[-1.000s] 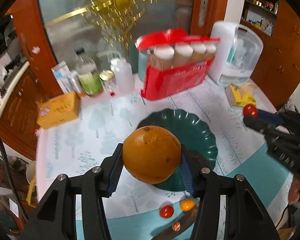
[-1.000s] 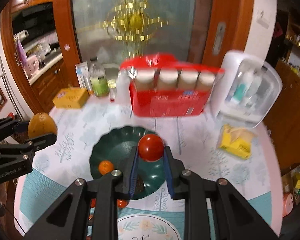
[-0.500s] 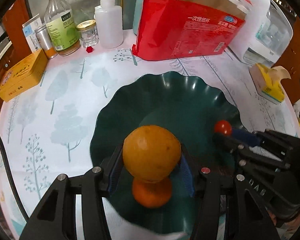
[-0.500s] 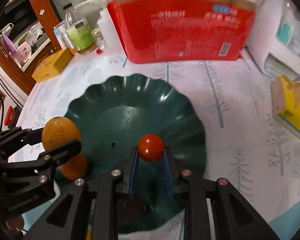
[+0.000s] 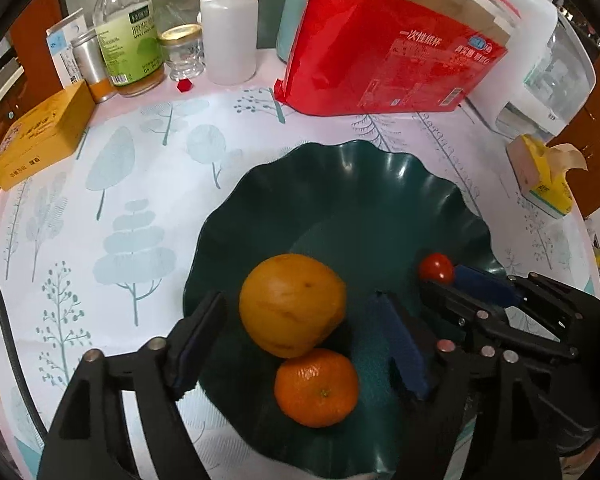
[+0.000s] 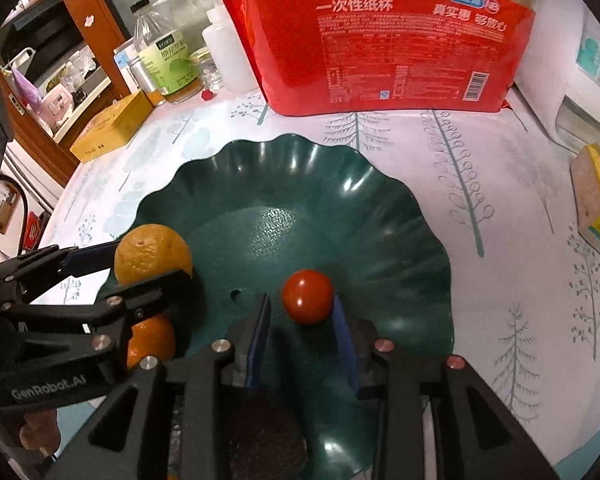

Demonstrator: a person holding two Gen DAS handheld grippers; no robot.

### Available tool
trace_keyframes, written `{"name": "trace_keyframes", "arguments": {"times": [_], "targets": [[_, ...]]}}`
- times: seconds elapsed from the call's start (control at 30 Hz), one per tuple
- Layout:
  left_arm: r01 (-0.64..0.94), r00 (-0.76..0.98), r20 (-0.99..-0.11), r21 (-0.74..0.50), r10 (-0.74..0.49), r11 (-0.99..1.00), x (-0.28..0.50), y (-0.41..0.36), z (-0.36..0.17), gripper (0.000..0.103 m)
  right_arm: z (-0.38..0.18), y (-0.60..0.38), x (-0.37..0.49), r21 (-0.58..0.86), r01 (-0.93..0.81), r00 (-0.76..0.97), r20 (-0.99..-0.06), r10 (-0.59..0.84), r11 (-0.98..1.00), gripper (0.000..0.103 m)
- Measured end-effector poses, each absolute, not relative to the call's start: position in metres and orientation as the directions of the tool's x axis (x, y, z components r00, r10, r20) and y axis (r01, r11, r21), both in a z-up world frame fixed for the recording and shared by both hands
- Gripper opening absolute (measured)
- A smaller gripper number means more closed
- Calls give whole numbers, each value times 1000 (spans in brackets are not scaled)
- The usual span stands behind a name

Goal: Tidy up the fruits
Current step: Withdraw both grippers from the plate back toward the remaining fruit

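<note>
Orange (image 5: 292, 304) and tomato (image 6: 307, 296) sit between both opening tools' jaws, unpressed, in plate (image 5: 340, 184).

A dark green plate (image 5: 380, 184) with a scalloped rim is seen on a table (image 5: 140, 168) covered in white cloth printed with pale blue-green trees. On the plate, a yellow-orange orange (image 5: 292, 304), a deeper orange mandarin (image 5: 316, 388) and a red tomato (image 6: 308, 296) are shown. Behind, a red bag (image 6: 380, 40) with white lettering and a yellow box (image 5: 40, 136) are visible, and the black fingers (image 6: 342, 336) are lined with blue pads.
</note>
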State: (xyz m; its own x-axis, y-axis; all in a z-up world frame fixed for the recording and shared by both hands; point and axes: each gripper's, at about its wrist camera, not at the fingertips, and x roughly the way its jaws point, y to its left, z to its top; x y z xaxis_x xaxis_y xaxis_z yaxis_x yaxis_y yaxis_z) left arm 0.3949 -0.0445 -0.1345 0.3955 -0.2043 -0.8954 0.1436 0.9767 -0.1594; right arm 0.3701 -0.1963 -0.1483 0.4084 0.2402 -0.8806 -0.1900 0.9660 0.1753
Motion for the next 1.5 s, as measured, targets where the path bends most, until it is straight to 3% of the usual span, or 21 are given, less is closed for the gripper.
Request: {"name": "trace_keyframes", "arguments": {"times": [0.47, 0.97, 1.33, 1.5], "targets": [[211, 440, -877, -110, -195, 971, 328, -42, -58, 86, -80, -195, 316, 130, -203, 512, -830, 219, 970, 34], [236, 512, -833, -98, -209, 967, 207, -7, 36, 91, 26, -166, 199, 91, -265, 610, -755, 240, 960, 36], [206, 549, -810, -109, -207, 973, 137, 23, 54, 92, 49, -144, 132, 83, -305, 622, -737, 265, 949, 42], [144, 585, -797, -75, -146, 987, 113, 37, 42, 92, 43, -139, 110, 76, -312, 624, -735, 264, 947, 42]]}}
